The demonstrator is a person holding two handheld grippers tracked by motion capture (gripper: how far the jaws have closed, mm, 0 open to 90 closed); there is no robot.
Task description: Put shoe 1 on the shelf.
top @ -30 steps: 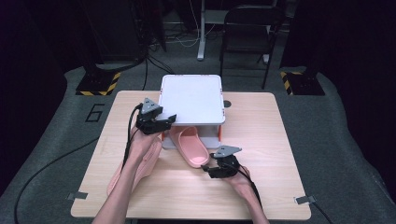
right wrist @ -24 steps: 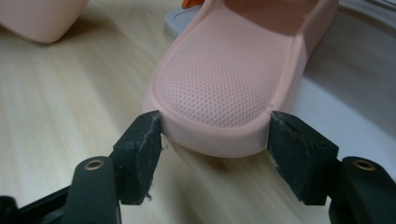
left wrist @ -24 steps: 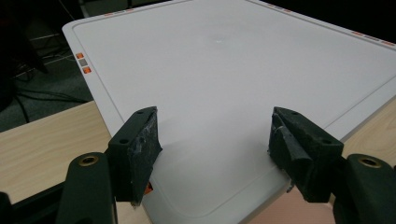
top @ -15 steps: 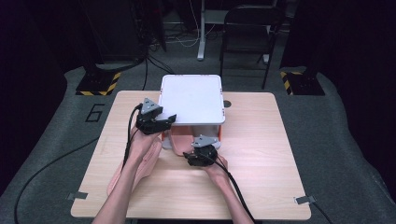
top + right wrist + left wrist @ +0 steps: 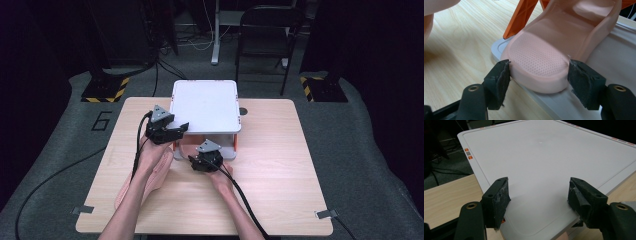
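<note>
Pink rubber slipper (image 5: 541,57) lies w/ heel end on lower white shelf (image 5: 564,102) of the white rack w/ orange struts (image 5: 206,107), mid-table. Right tongs (image 5: 537,77) straddle that heel end, pads just beside both sides, jaws just been opening; grip can't be confirmed. Left tongs (image 5: 537,195) stand wide open over rack's flat white top, holding nothing. Second pink slipper (image 5: 150,175) lies on light wood table (image 5: 280,170) under left forearm.

You're at a lab recording station: a bare wooden desk (image 5: 280,200) on grey mat, hazard-striped blocks (image 5: 106,91) at 10 and 2 o'clock, a chair (image 5: 265,30) at 12
</note>
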